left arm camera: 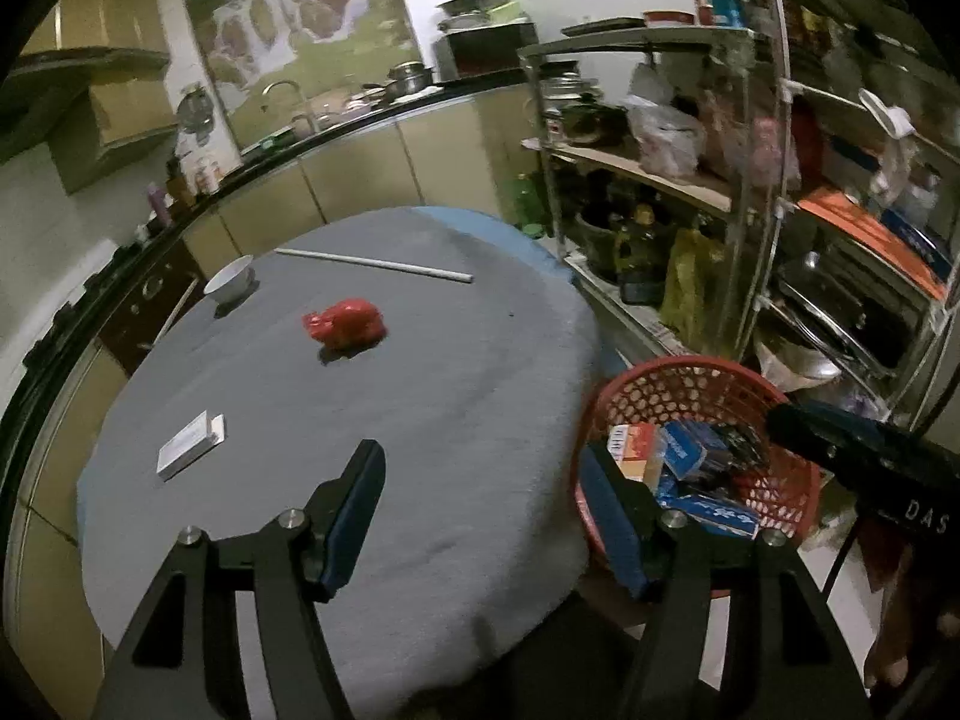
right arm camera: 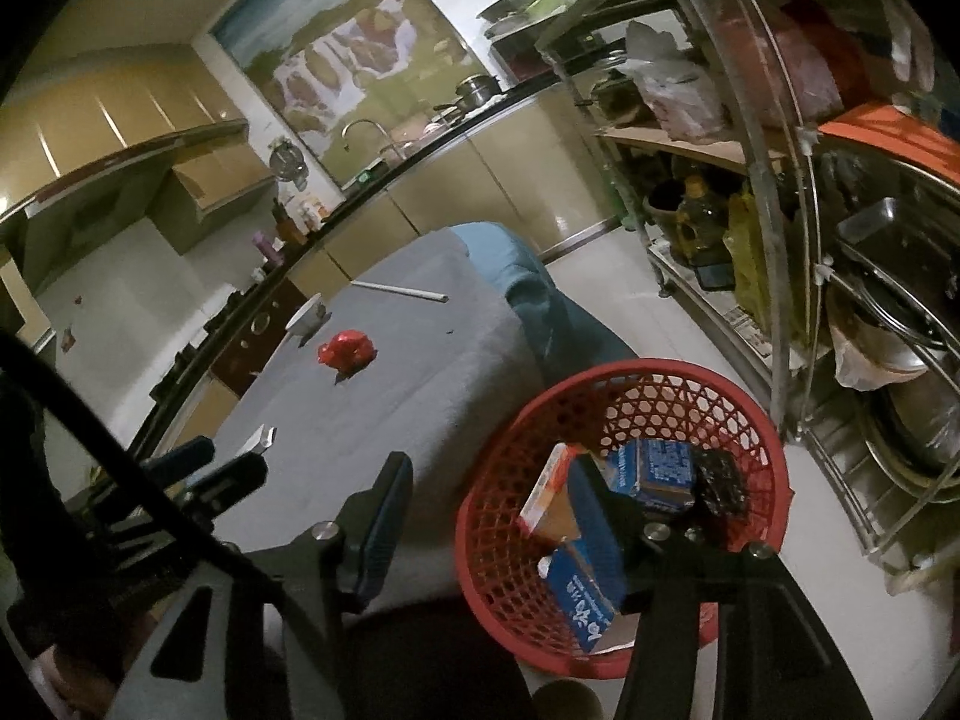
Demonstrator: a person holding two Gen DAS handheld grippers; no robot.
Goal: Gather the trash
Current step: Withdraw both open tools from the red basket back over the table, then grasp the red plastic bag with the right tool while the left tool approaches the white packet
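Note:
A red basket stands on the floor right of the grey table; it also shows in the right wrist view. It holds blue cartons, an orange box and a dark item. On the table lie a crumpled red wrapper, a flat white box and a white stick. My left gripper is open and empty over the table's near right edge. My right gripper is open and empty, its right finger over the basket.
A white bowl sits at the table's far left. A metal rack packed with pots, bottles and bags stands right of the basket. A kitchen counter with a sink runs behind the table.

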